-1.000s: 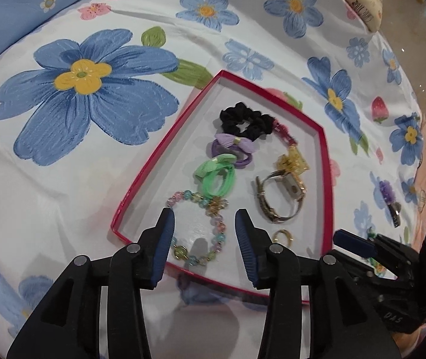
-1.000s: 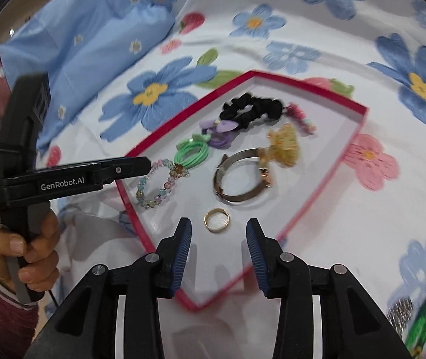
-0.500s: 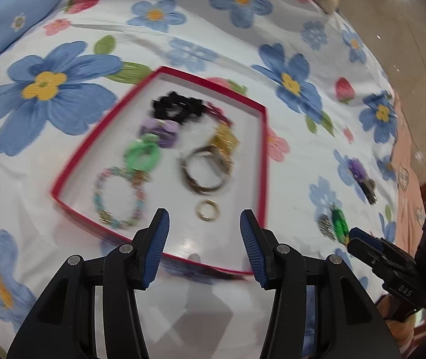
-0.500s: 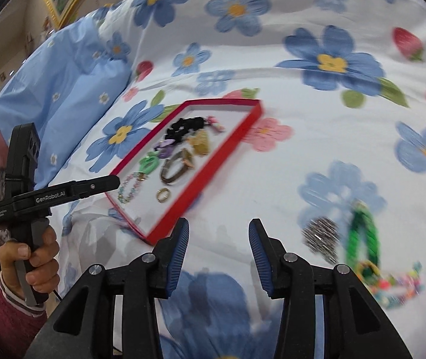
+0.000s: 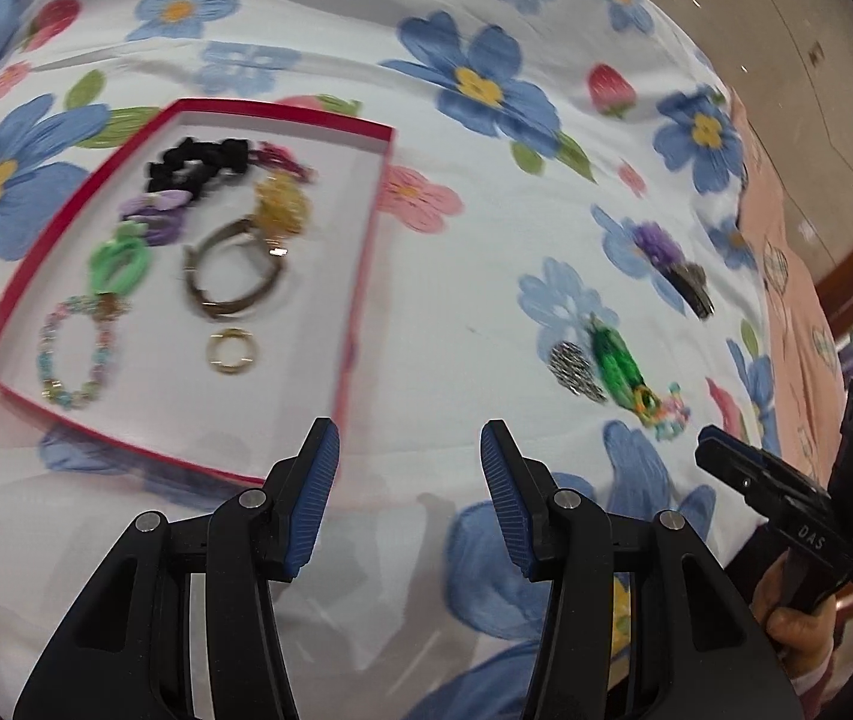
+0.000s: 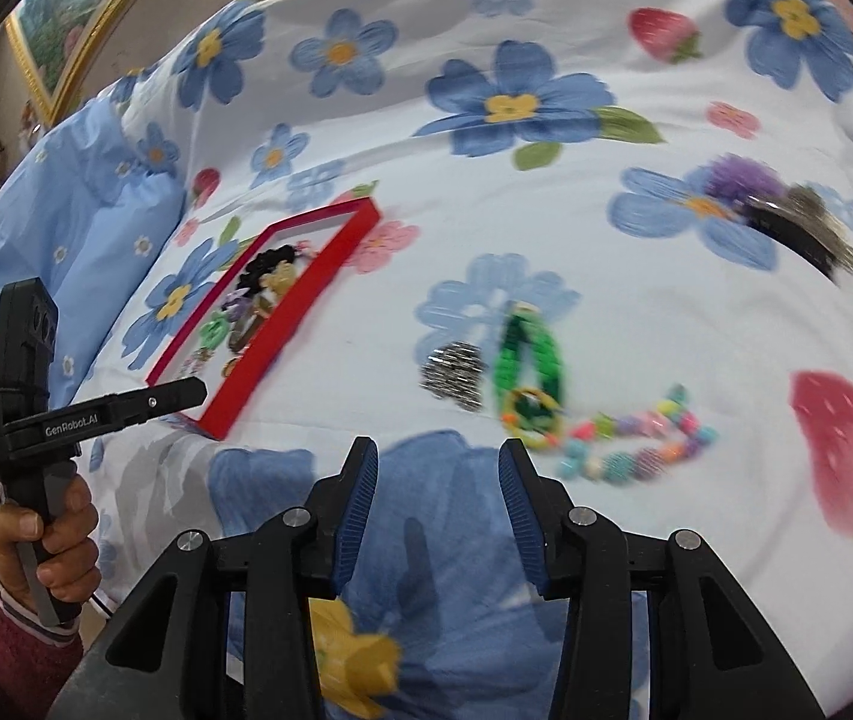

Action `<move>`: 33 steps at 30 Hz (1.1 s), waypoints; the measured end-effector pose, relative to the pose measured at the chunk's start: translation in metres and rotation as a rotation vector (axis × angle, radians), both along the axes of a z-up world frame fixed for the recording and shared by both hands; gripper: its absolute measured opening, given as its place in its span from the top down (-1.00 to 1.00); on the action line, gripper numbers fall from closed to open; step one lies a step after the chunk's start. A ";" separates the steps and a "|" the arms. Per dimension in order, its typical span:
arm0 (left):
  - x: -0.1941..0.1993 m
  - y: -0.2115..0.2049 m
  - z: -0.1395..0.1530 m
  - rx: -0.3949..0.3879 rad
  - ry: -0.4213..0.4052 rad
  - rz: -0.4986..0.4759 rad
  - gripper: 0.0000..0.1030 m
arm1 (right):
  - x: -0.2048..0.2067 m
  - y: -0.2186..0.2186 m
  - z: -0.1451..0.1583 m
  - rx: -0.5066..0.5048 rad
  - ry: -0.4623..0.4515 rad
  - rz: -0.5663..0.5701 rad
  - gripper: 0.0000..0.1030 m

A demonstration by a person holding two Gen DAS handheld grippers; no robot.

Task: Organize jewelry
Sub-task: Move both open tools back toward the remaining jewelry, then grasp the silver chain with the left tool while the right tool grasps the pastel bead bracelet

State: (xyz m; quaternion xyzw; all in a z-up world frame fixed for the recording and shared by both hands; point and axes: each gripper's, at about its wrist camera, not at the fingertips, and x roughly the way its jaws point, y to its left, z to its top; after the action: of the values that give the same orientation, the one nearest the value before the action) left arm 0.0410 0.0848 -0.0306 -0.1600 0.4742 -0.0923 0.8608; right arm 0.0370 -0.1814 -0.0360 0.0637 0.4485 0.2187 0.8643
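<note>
A red tray on the flowered bedspread holds a black scrunchie, purple and green hair ties, a beaded bracelet, a watch and a gold ring. My left gripper hovers open and empty just past the tray's near right corner. Loose on the bedspread lie a silver piece, a green hair tie, a colourful bead bracelet and a purple hair clip. My right gripper is open and empty, a little short of the silver piece and green tie.
A light blue pillow lies left of the tray. A framed picture hangs behind it. The bed's right edge drops to a tiled floor. A hand in a red sleeve holds the left gripper's handle.
Both grippers have swung right, away from above the tray. The tray has slid to the left in both views, and the loose pieces on the bedspread have come into view.
</note>
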 end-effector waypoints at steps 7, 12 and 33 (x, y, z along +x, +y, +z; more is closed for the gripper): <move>0.008 -0.037 0.002 0.030 -0.006 -0.076 -0.01 | -0.006 -0.034 -0.003 0.003 -0.002 -0.071 0.08; 0.015 -0.056 -0.001 0.056 0.002 -0.118 -0.02 | -0.005 -0.055 -0.006 -0.018 -0.010 -0.122 0.06; 0.078 -0.130 -0.033 0.133 0.053 -0.281 -0.28 | 0.037 -0.080 -0.031 -0.073 0.029 -0.196 0.06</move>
State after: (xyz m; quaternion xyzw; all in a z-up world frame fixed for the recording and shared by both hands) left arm 0.1188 -0.0448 -0.0633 -0.0371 0.5197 -0.1760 0.8352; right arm 0.0740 -0.2614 -0.0675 0.0791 0.4604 0.1156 0.8766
